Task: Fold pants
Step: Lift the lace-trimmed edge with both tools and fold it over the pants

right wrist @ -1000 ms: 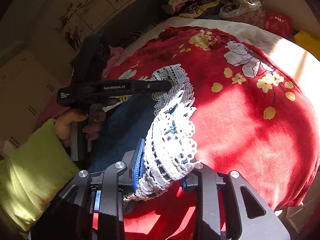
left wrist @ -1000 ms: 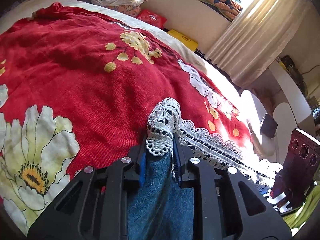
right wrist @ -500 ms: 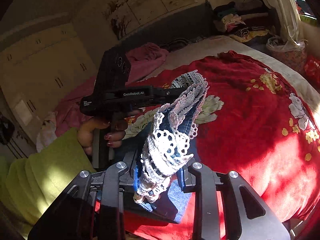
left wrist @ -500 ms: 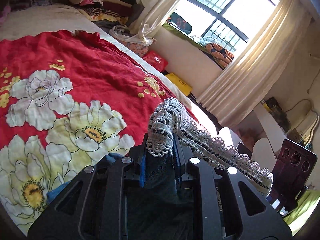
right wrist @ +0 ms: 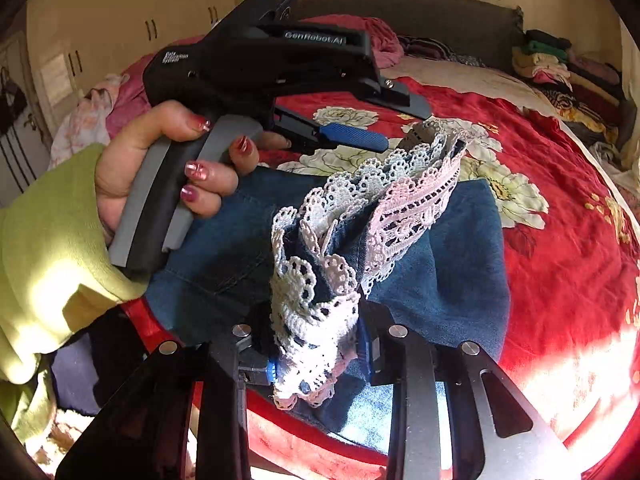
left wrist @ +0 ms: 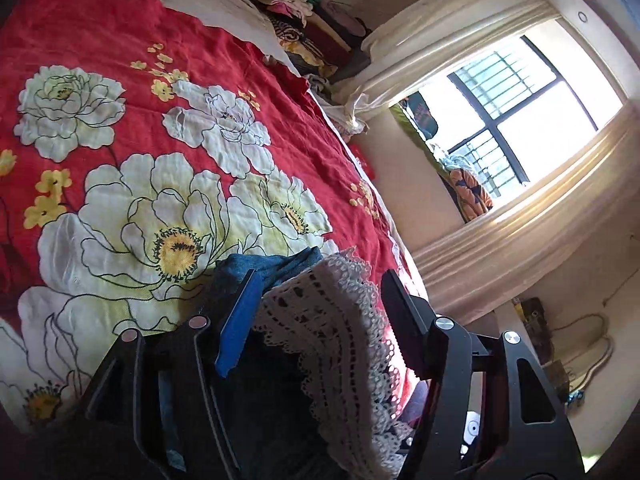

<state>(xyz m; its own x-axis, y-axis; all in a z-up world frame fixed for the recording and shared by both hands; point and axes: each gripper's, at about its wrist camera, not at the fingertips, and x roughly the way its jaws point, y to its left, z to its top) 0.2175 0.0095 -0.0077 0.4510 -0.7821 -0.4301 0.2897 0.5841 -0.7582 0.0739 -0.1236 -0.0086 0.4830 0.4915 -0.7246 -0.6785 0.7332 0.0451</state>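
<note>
The pants [right wrist: 436,276] are blue denim with white lace hems [right wrist: 320,312] and lie folded over on the red flowered bedspread [right wrist: 560,216]. My right gripper [right wrist: 320,344] is shut on the bunched lace hem, held a little above the denim. My left gripper [left wrist: 320,296] is open; the other lace hem [left wrist: 340,344] drapes loosely between its spread jaws over the denim [left wrist: 276,264]. The left gripper also shows in the right wrist view [right wrist: 380,124], held by a hand just above the pants' far edge.
A stack of folded clothes [left wrist: 308,24] sits at the bed's far corner by the curtain [left wrist: 500,236] and window. Pink bedding [right wrist: 376,40] and wardrobes lie behind the left gripper. The bed's edge falls off at the right [left wrist: 404,256].
My left gripper has opened and released the lace hem, which now lies loose between its jaws. Both grippers have carried the hems across the bed over the denim. The right one still grips.
</note>
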